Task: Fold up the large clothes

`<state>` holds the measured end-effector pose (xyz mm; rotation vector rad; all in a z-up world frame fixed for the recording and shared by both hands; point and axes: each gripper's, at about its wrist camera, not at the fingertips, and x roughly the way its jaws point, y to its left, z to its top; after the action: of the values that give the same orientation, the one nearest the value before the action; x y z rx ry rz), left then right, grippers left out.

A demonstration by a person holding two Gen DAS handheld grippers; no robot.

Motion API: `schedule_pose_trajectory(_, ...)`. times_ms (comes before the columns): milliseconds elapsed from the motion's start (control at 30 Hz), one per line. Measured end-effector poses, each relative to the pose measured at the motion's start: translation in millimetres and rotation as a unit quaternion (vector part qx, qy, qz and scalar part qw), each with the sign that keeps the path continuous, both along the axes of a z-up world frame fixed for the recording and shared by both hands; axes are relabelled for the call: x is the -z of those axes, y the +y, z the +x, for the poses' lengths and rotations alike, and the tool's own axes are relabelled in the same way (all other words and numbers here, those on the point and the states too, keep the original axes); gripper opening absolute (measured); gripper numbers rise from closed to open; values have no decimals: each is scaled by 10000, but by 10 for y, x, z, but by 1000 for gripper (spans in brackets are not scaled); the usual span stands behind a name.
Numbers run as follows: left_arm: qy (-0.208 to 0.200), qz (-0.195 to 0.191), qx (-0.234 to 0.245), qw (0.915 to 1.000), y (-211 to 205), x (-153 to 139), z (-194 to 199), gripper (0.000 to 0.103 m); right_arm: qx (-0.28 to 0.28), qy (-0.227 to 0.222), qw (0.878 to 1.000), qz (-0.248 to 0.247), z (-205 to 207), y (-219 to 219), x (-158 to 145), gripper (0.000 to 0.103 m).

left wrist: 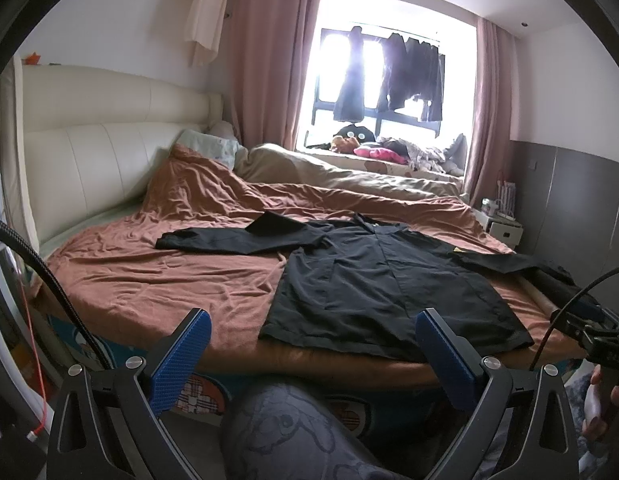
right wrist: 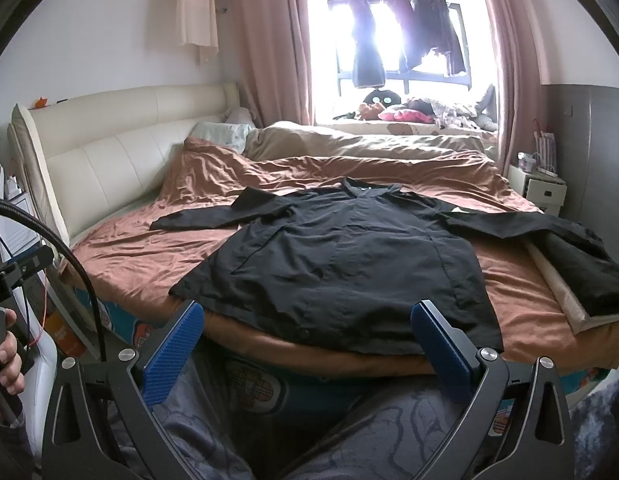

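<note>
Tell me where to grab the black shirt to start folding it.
Probably the left sleeve: it lies flat, stretched out across the brown sheet. Bring the open left tongs in from the left, low, pinch the cuff end, fold it over the black shirt.

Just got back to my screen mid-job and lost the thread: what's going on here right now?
A person stands at the foot of a bed, holding a gripper in each hand. A black shirt lies spread flat on the brown bedspread, sleeves out to both sides, the right one drooping over the bed's edge. The left gripper and right gripper are both open and hold nothing, just short of the shirt's near hem. No fold has been made yet.
</note>
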<state>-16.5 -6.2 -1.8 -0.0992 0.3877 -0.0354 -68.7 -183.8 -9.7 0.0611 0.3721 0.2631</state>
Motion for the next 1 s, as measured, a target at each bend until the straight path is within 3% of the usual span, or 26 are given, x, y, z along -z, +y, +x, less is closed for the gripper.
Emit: schedule_pose_trajectory(1000,-110,23,81,9999,25,-181,13,103,48,-54,9999,84,139,34,-65,103)
